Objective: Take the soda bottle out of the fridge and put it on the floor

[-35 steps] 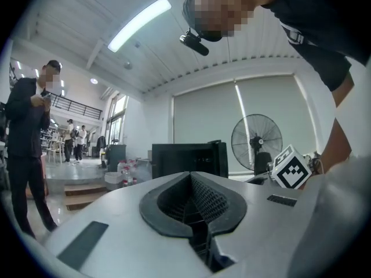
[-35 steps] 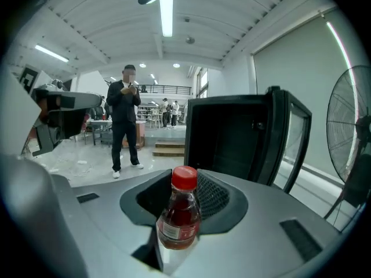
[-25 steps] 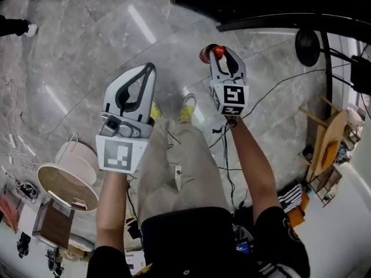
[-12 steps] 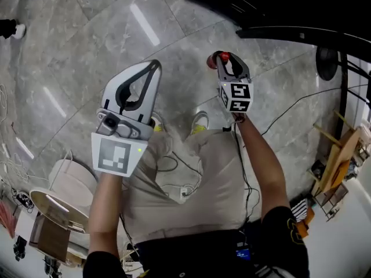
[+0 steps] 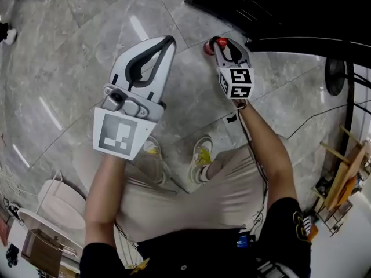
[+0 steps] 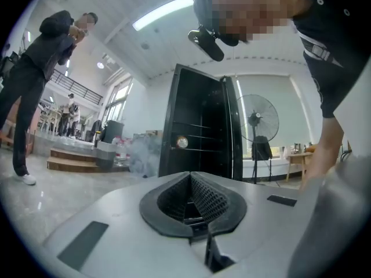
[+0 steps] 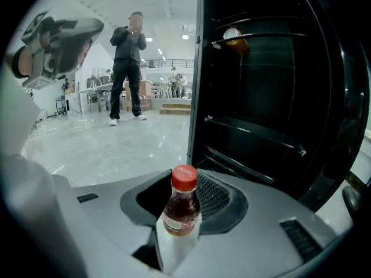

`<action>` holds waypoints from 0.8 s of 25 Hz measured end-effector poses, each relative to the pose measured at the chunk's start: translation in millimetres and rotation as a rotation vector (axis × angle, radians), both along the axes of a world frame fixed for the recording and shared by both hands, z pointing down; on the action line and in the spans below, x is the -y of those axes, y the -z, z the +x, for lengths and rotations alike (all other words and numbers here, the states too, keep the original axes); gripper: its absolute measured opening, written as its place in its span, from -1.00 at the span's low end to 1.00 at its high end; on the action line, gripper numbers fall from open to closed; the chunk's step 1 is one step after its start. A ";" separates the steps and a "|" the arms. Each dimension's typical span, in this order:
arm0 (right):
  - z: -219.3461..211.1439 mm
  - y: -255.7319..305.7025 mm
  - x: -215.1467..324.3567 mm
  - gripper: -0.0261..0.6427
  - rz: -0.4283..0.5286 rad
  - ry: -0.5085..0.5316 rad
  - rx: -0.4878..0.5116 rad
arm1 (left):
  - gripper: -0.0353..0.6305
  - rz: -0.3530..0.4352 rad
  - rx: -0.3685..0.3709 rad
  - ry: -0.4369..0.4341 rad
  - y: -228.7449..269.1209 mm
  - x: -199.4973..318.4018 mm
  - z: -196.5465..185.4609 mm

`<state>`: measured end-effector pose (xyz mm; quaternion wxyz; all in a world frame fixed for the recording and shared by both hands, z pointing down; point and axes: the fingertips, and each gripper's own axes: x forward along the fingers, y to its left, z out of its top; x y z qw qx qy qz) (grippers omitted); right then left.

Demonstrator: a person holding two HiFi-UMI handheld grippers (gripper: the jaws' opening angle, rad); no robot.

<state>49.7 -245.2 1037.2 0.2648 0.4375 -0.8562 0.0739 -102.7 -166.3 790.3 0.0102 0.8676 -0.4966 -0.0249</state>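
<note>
My right gripper (image 5: 219, 44) is shut on the soda bottle (image 5: 208, 48), a small bottle of dark drink with a red cap. It hangs low over the grey marble floor (image 5: 87, 51), just in front of the black fridge (image 5: 261, 4). In the right gripper view the bottle (image 7: 182, 204) stands upright between the pads, with the fridge's open interior (image 7: 266, 97) right behind it. My left gripper (image 5: 168, 41) is held out beside it to the left, shut, with nothing between its fingers (image 6: 200, 204).
The holder's shoes (image 5: 202, 155) stand just behind the grippers. A floor fan's base (image 5: 335, 77) and cables lie at the right, a wooden stool (image 5: 342, 178) further right, and a white round stand (image 5: 58, 204) at lower left. A person (image 7: 127, 57) stands across the room.
Both grippers have sunk toward the floor and come closer to the fridge as the holder bent down. The bottle stays in the right gripper; the left stays shut.
</note>
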 end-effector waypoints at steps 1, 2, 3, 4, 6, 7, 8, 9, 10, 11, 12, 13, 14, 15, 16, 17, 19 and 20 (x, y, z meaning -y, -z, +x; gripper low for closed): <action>-0.6 -15.1 2.4 -0.55 -0.003 -0.004 -0.005 | -0.84 0.011 0.002 0.001 -8.9 1.2 1.2; -1.0 -28.8 4.4 -0.55 -0.006 -0.008 -0.009 | -0.84 0.023 0.011 0.000 -17.5 2.2 2.5; -1.2 -41.0 5.7 -0.55 -0.009 -0.013 -0.011 | -0.84 0.031 0.023 -0.005 -25.1 3.5 4.5; -0.9 -51.6 6.1 -0.55 -0.011 -0.019 -0.013 | -0.84 0.039 0.035 -0.014 -30.3 5.6 7.5; 1.3 -67.7 4.4 -0.55 -0.009 -0.025 -0.026 | -0.84 0.059 0.040 -0.031 -30.9 10.2 14.9; 2.0 -73.4 2.8 -0.55 -0.007 -0.025 -0.035 | -0.84 0.065 0.027 -0.034 -28.1 11.0 17.4; 1.0 -77.9 1.2 -0.55 -0.005 -0.022 -0.040 | -0.84 0.069 0.006 -0.038 -24.6 10.6 18.3; -1.4 -81.5 0.1 -0.55 -0.005 -0.017 -0.041 | -0.84 0.073 -0.012 -0.041 -21.4 9.5 17.9; -4.2 -84.5 -0.6 -0.55 -0.007 -0.013 -0.036 | -0.84 0.078 -0.022 -0.043 -19.3 8.6 16.7; -6.5 -87.0 -1.1 -0.55 -0.010 -0.012 -0.026 | -0.84 0.082 -0.023 -0.042 -18.3 8.3 15.6; -7.7 -89.3 -1.9 -0.55 -0.011 -0.011 -0.016 | -0.84 0.085 -0.020 -0.040 -18.0 8.5 14.9; -7.8 -91.5 -3.2 -0.55 -0.011 -0.012 -0.009 | -0.84 0.086 -0.021 -0.037 -17.5 9.0 14.9; -7.3 -93.8 -5.0 -0.55 -0.011 -0.013 -0.005 | -0.84 0.088 -0.026 -0.035 -16.8 9.4 15.1; -6.8 -96.1 -6.9 -0.55 -0.014 -0.015 -0.002 | -0.84 0.088 -0.033 -0.033 -16.3 9.5 15.2; -6.9 -98.5 -8.8 -0.55 -0.019 -0.014 -0.002 | -0.84 0.087 -0.037 -0.031 -16.3 9.7 15.0; -7.6 -100.6 -10.3 -0.55 -0.024 -0.010 -0.005 | -0.84 0.086 -0.037 -0.030 -16.7 10.2 15.0; -8.3 -102.8 -12.0 -0.55 -0.026 -0.004 -0.012 | -0.84 0.083 -0.032 -0.031 -19.2 11.7 16.1; -8.0 -103.1 -11.9 -0.55 -0.026 -0.004 -0.012 | -0.84 0.078 -0.029 -0.032 -21.7 12.4 17.0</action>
